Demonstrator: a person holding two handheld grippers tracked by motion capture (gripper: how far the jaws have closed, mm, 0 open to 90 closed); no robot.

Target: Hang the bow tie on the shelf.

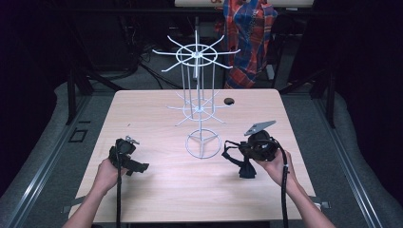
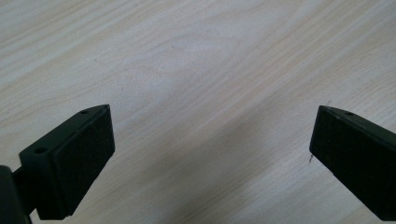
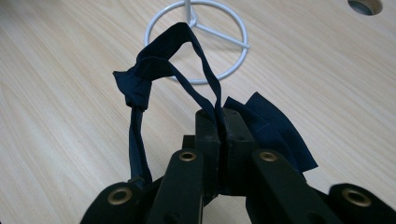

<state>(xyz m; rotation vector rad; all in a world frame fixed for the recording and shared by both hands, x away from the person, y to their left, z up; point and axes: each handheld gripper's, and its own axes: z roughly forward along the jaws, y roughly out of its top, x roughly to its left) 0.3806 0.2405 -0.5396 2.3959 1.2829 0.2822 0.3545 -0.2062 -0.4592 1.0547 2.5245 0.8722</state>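
Right tool [image 3: 218,122] pinches dark bow tie [image 3: 154,70] strap, loop raised lower right, likely for hanging on wire rack [image 1: 197,95]. Left tool [image 2: 210,154] spread, empty, over desk [image 2: 187,56].

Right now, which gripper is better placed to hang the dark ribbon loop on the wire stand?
Right. The right gripper is shut on the ribbon loop beside the wire stand; the left gripper is open, holding nothing.

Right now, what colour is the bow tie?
Dark navy bow tie, clearest in the right gripper view.
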